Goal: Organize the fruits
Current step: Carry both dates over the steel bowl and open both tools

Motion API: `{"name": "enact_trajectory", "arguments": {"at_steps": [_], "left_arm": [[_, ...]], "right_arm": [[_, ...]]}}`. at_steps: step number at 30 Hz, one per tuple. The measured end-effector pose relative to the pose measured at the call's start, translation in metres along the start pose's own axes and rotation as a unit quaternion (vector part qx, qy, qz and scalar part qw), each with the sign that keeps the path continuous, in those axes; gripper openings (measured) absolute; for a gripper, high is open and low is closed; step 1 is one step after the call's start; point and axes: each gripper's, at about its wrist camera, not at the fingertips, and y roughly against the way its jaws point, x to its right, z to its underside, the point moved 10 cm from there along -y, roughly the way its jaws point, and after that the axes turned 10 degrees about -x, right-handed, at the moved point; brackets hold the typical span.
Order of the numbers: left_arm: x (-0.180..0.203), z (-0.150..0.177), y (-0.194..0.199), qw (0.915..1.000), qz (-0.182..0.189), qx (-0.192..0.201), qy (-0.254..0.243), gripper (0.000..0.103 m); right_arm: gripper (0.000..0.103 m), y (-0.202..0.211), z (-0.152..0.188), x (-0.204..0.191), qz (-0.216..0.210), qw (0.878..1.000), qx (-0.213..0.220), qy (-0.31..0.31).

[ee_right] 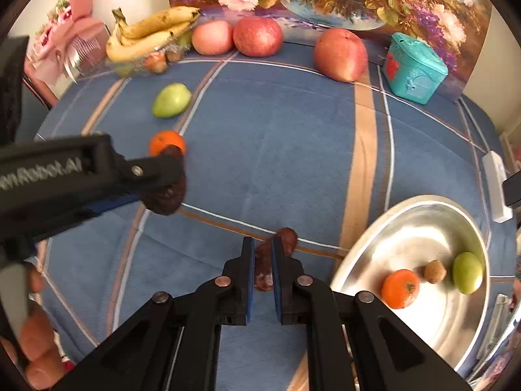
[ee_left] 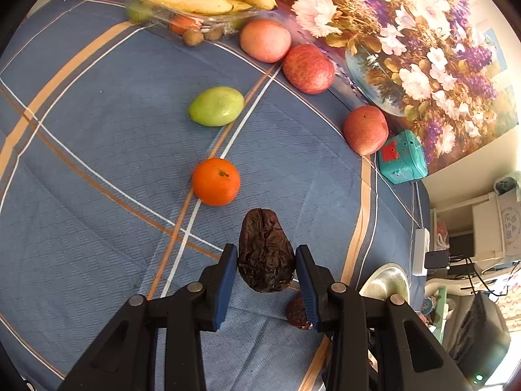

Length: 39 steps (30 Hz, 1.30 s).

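My left tool [ee_left: 266, 262] is clamped on a large, wrinkled, dark brown date [ee_left: 265, 251], lifted above the blue quilted worktop [ee_left: 97, 195]. My right tool [ee_right: 260, 260] is pinched tight on a smaller reddish date [ee_right: 286, 239], just left of the shiny metal bowl [ee_right: 407, 228].

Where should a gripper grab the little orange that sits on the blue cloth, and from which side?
Probably from straight above, with the fingers closing across the widest middle of the orange. It is round and sits alone on the tablecloth, stem dimple facing up, so both sides are free. The green fruit lies well apart, and a grip around the middle should keep it from rolling away.
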Motion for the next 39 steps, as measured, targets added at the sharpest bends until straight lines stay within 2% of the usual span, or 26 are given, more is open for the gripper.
{"name": "enact_trajectory", "arguments": {"at_steps": [4,7,8,12,13,14,20,26,32,36,39], "left_arm": [[-0.001,0.0,-0.001,1.0,-0.002,-0.003,0.004,0.039],[-0.001,0.0,-0.002,1.0,0.0,-0.005,0.006,0.039],[-0.001,0.0,-0.002,1.0,0.0,-0.004,0.006,0.039],[-0.001,-0.001,-0.002,1.0,0.001,-0.004,0.005,0.039],[-0.002,-0.001,-0.002,1.0,0.001,-0.005,0.005,0.039],[-0.002,-0.001,-0.002,1.0,0.001,-0.005,0.005,0.039],[-0.004,-0.002,0.001,1.0,0.002,0.001,0.006,0.039],[0.0,-0.002,0.005,0.9999,0.006,0.008,-0.003,0.039],[0.02,0.004,0.002,0.9994,0.0,0.007,-0.033,0.039],[0.05,0.02,-0.007,0.9962,-0.007,-0.004,-0.087,0.039],[0.08,0.042,-0.02,0.9901,-0.004,-0.027,-0.138,0.039]], "right_arm": [[0.013,-0.009,0.002,0.007,0.002,1.0,-0.012,-0.015],[0.043,-0.015,0.006,0.013,0.009,0.999,-0.023,-0.022],[0.045,-0.017,0.007,0.013,0.006,0.999,-0.028,-0.024],[0.045,-0.021,0.008,0.011,-0.002,0.999,-0.033,-0.02],[0.041,-0.02,0.008,0.01,-0.002,0.999,-0.032,-0.018],[0.032,-0.018,0.007,0.008,-0.01,0.999,-0.028,-0.016],[0.032,0.004,-0.001,0.005,-0.041,0.999,0.006,-0.025],[0.032,0.032,-0.008,0.023,-0.036,0.997,0.041,-0.049],[0.032,0.053,0.002,0.074,-0.004,0.991,0.065,-0.114],[0.032,0.058,0.016,0.118,0.036,0.984,0.062,-0.16],[0.032,0.057,0.031,0.145,0.05,0.978,0.051,-0.195]]}}
